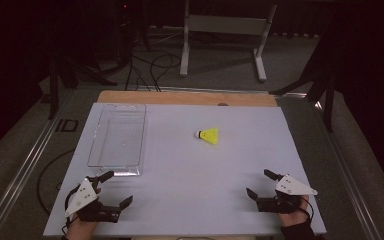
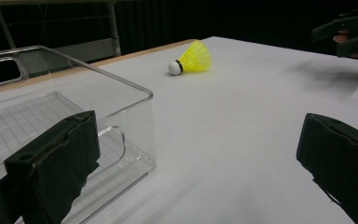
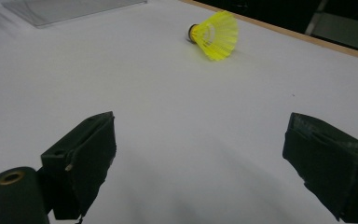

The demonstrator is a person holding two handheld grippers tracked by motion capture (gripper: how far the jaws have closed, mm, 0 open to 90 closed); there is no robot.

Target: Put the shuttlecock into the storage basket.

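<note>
Left hand-held gripper [image 1: 111, 189]: near the front left corner of the worktop [image 1: 190, 210], just beside the near end of the tray; its two black jaws stand wide apart and hold nothing.
Right hand-held gripper [image 1: 260, 183]: near the front right corner, also spread wide and empty; it points toward the shuttlecock.
Shuttlecock [image 1: 209, 135]: it lies on its side on the white worktop, past the middle, well apart from both grippers and to the right of the tray.
Look of the shuttlecock [image 3: 213, 34]: a bright yellow skirt of thin ribs, widening to an open end, and a small white rounded head with a dark band; it seems very light and easy to deform.
Clear tray [image 1: 117, 140]: a transparent plastic box with low walls, empty, on the left part of the worktop.
Step in hand: probably the start, before any reach.
Next move: one gripper should travel forward to the shuttlecock and close gently, best near the head, not crushing the skirt.
</note>
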